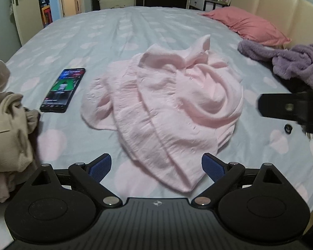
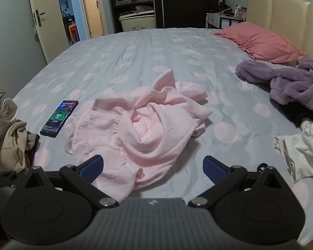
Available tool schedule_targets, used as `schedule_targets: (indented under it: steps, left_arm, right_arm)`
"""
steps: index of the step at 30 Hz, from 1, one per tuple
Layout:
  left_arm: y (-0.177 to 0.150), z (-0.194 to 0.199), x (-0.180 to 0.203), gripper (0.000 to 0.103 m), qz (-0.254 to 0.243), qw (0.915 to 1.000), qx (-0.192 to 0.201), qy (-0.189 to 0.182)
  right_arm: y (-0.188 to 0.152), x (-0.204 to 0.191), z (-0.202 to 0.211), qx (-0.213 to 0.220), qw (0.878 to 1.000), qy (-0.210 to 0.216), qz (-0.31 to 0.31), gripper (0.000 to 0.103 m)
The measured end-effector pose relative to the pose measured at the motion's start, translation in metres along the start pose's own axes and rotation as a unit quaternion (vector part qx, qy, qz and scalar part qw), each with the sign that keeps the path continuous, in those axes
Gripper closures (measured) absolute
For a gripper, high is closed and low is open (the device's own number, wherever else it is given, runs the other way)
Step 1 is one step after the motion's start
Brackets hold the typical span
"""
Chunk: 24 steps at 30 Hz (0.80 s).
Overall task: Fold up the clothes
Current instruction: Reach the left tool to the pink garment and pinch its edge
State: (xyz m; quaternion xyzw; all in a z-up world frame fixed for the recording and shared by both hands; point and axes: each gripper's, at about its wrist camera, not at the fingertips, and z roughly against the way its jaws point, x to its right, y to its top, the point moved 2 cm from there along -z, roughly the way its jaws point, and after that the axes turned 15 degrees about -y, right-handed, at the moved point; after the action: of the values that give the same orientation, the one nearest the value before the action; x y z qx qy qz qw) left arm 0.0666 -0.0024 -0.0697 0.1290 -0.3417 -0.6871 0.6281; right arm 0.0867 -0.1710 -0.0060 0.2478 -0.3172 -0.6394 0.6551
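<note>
The left tongs [image 1: 156, 166] stand wide apart, holding nothing, low over the bed [image 1: 125, 31] with the near hem of the pink shirt [image 1: 167, 104] lying between their blue pads [image 1: 101, 166]. The right tongs [image 2: 153, 167] are likewise spread and bare, poised at the shirt's near edge; in the left view their black body shows at the right, just beside the shirt.

The shirt lies crumpled in the middle of the bed, not flat and not folded. Its fabric is thin and crinkled, gathered into a swirl toward the right, with a collar standing up at the far side and a small button showing near it. A sleeve or flap spreads toward the phone [image 1: 62, 90], which lies just beside it on the left.

By the look of it, the shirt needs spreading out before any fold will hold. To do that well, each pair of tongs would best close on a single layer at an outer edge, such as a shoulder or hem corner, not on the bunched middle, and draw apart gently so the light cloth opens without dragging the phone.

A beige heap [image 1: 8, 129] sits at the left, a purple fleece [image 2: 292, 83] and a white garment [image 2: 302, 150] at the right, and a pillow [image 2: 260, 41] beyond.
</note>
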Motion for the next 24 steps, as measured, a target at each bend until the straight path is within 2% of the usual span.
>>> schedule_targets:
  steps: [4, 9, 21, 22, 23, 24]
  left_arm:
    - [0.005, -0.011, 0.001, 0.008, 0.003, 1.0000, 0.008, -0.002]
    - [0.012, -0.024, 0.003, 0.008, 0.006, 0.9998, 0.017, -0.005]
    - [0.016, -0.049, 0.003, 0.009, -0.002, 1.0000, 0.003, 0.006]
    - [0.016, -0.051, 0.003, 0.012, -0.003, 1.0000, 0.002, 0.007]
    - [0.017, -0.053, 0.003, 0.024, -0.004, 1.0000, 0.000, 0.008]
    - [0.016, -0.055, 0.004, 0.030, -0.006, 0.9999, -0.006, 0.009]
  right_arm:
    - [0.006, -0.004, -0.019, 0.001, 1.000, -0.001, 0.004, 0.001]
    - [0.010, -0.004, -0.053, -0.024, 1.000, 0.008, -0.008, 0.001]
    - [0.005, -0.003, -0.111, -0.064, 0.997, 0.014, -0.043, 0.001]
    - [0.006, -0.004, -0.114, -0.066, 0.997, 0.012, -0.045, 0.002]
    - [0.007, -0.005, -0.118, -0.070, 0.996, 0.012, -0.046, 0.002]
    - [0.008, -0.005, -0.122, -0.075, 0.996, 0.015, -0.050, 0.004]
